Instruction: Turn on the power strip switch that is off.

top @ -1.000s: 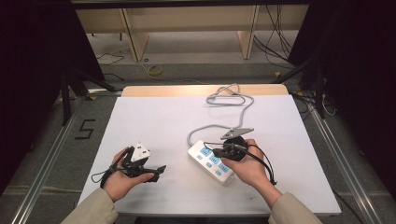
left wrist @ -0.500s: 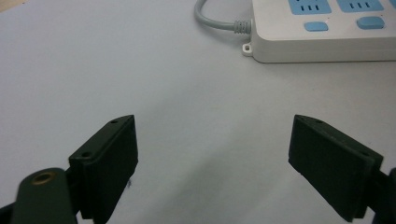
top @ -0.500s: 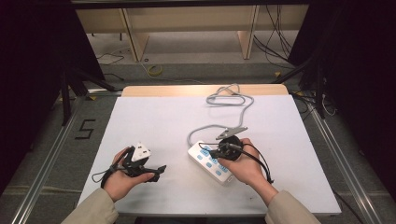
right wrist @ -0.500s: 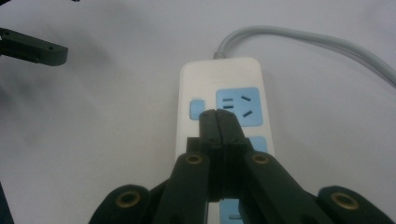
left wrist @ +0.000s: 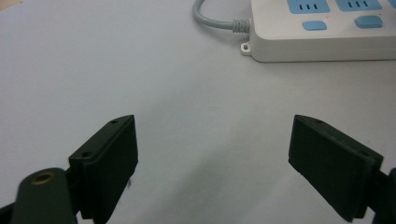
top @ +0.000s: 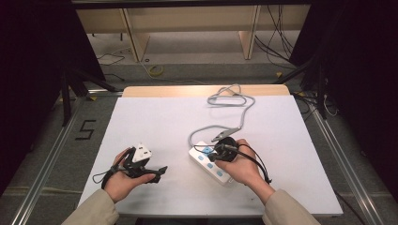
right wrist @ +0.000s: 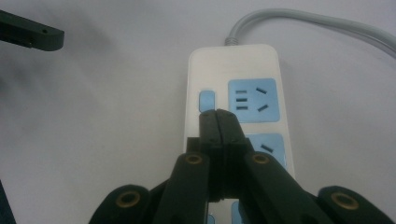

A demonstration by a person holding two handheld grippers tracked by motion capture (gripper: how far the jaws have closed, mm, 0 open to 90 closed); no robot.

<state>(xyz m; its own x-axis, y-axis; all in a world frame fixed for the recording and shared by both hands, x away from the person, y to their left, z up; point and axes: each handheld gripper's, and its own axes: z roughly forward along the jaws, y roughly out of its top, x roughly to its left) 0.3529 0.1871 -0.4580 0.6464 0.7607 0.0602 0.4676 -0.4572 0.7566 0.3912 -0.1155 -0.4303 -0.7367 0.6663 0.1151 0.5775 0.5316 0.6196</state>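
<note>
Strip lies on the table, nothing plugged in; right claw, pressed together, sits at its switch, likely mid-press. Left claw waits spread apart.

White power strip with pale blue socket panels and pale blue switch buttons; dark slots in each panel. Light grey cable running from the strip's end. Plain white table with a light wooden far edge. Black jaws on the left gripper and right gripper, with brass-coloured rivets at the pivots. White block on top of the left gripper in the high view. Beige sleeves. Grey floor bearing a black numeral 5.
</note>
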